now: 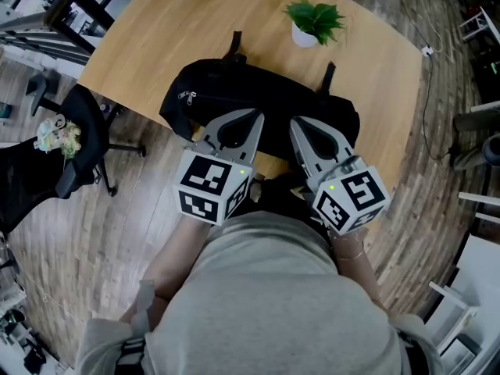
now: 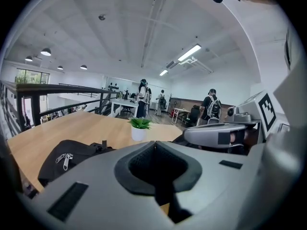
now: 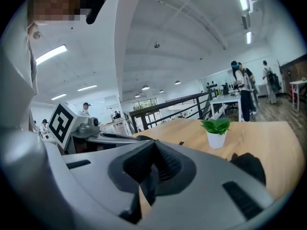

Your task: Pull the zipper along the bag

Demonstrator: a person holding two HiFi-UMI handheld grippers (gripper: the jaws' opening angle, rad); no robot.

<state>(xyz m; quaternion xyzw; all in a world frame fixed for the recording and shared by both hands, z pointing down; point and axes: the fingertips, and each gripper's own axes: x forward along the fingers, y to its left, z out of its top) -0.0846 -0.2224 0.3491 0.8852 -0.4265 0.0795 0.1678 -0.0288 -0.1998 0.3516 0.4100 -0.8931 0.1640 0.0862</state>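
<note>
A black bag (image 1: 258, 104) lies on the wooden table (image 1: 156, 37), close to its near edge. A silver zipper pull (image 1: 187, 96) shows at the bag's left end, also in the left gripper view (image 2: 64, 159). My left gripper (image 1: 253, 116) is held over the bag's near side, shut, with nothing between its jaws (image 2: 154, 142). Beside it, my right gripper (image 1: 300, 122) is also shut and empty (image 3: 153, 142). Both point slightly upward, away from the bag. Neither touches the zipper pull. The bag's right end (image 3: 247, 166) appears past the right gripper.
A small potted plant (image 1: 314, 22) in a white pot stands on the table behind the bag. A black office chair (image 1: 70, 143) is on the floor to the left. Several people (image 2: 144, 97) stand far off near other desks.
</note>
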